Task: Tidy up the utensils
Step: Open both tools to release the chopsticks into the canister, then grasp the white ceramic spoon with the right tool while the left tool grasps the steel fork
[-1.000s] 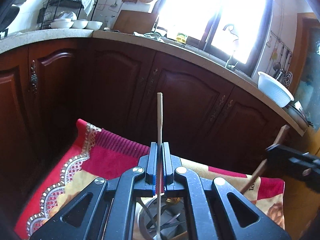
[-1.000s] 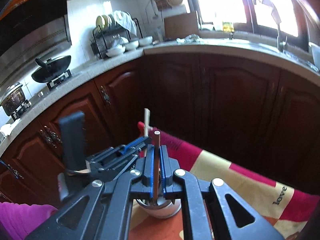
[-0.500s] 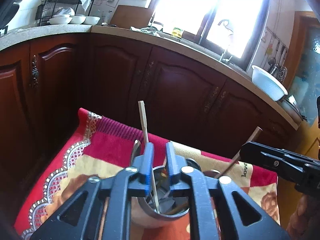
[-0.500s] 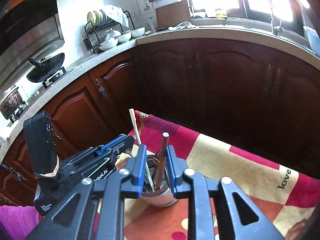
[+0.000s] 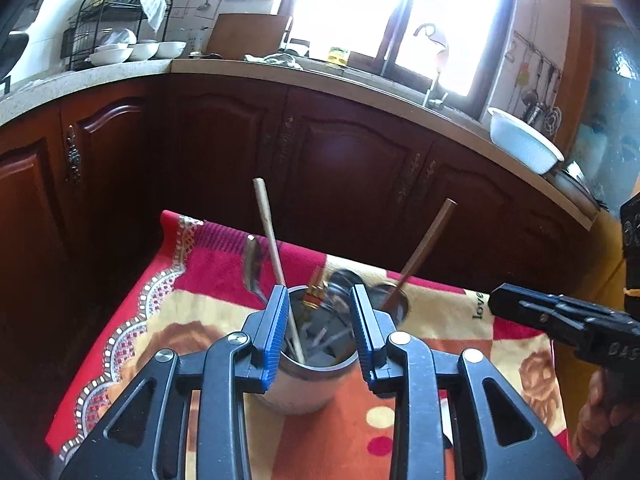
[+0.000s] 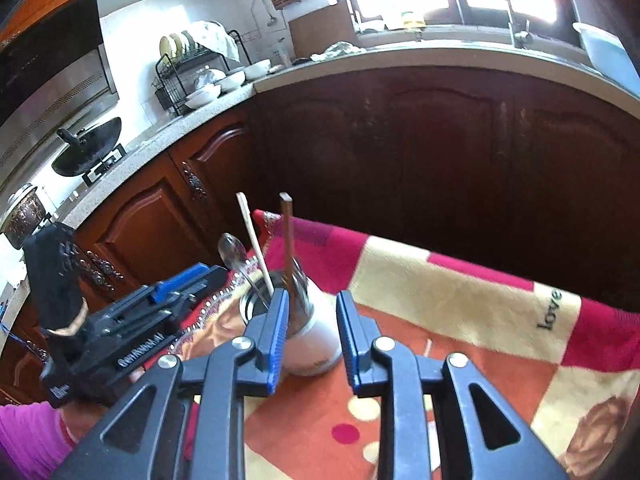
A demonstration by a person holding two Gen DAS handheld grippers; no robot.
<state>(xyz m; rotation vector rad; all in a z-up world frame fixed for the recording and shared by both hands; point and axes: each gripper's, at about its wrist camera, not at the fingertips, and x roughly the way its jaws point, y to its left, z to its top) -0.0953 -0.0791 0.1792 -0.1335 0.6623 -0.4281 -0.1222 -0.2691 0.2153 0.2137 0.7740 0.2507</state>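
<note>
Steel cup, frame centre, holding pale chopstick and dark chopstick; left gripper and right gripper jaws opening, empty. Release step; next, withdrawal.

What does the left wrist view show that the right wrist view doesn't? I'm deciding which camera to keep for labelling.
Only the left wrist view shows the utensils hanging on the wall rail and looks down into the cup.

Only the right wrist view shows the wok on the stove, the range hood and a magenta sleeve.

Both show the metal cup on the patterned cloth, holding the pale stick, the dark stick and a spoon, plus the dish rack.
</note>
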